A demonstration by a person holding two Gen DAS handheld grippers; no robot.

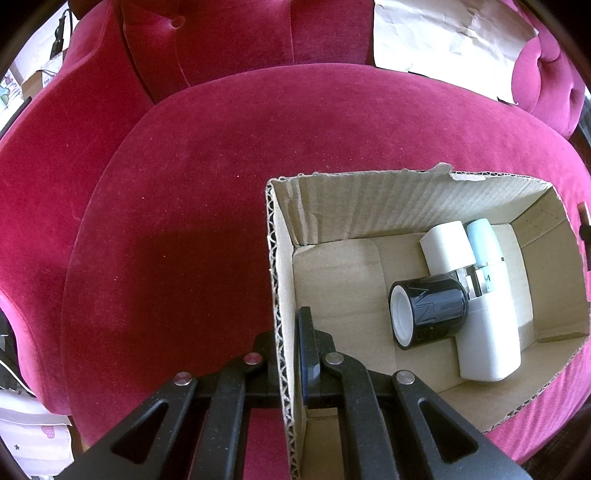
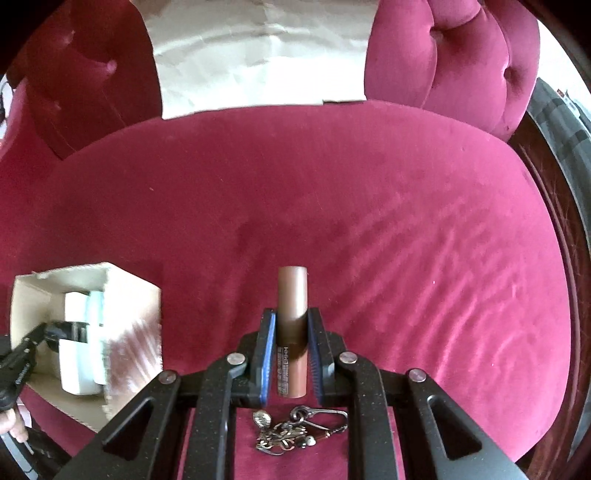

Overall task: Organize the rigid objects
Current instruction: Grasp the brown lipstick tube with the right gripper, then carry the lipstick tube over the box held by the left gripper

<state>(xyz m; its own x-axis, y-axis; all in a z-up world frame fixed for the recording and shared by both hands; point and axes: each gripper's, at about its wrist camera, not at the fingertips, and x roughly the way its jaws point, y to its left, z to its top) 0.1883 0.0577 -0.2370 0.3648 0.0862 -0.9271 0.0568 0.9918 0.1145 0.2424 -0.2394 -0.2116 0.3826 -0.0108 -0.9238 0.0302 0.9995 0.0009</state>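
Note:
My left gripper (image 1: pixel 290 332) is shut on the left wall of an open cardboard box (image 1: pixel 275 266) that sits on the red velvet sofa seat. Inside the box lie a black jar (image 1: pixel 428 314), a white bottle (image 1: pixel 487 343), a white cylinder (image 1: pixel 447 247) and a pale blue tube (image 1: pixel 484 240). My right gripper (image 2: pixel 291 321) is shut on a brown cosmetic tube (image 2: pixel 291 295), held above the seat. The tube's far end sticks out past the blue pads (image 2: pixel 266 354). A metal keychain (image 2: pixel 295 432) lies on the velvet under this gripper. The box (image 2: pixel 133 317) shows at the left of the right wrist view.
Crumpled brown paper (image 1: pixel 443 33) leans against the sofa back (image 1: pixel 221 33). A tufted armrest (image 2: pixel 461 62) rises at the right. A dark wooden sofa frame (image 2: pixel 554 206) runs along the right edge. A hand (image 2: pixel 11 424) holds the left gripper's handle.

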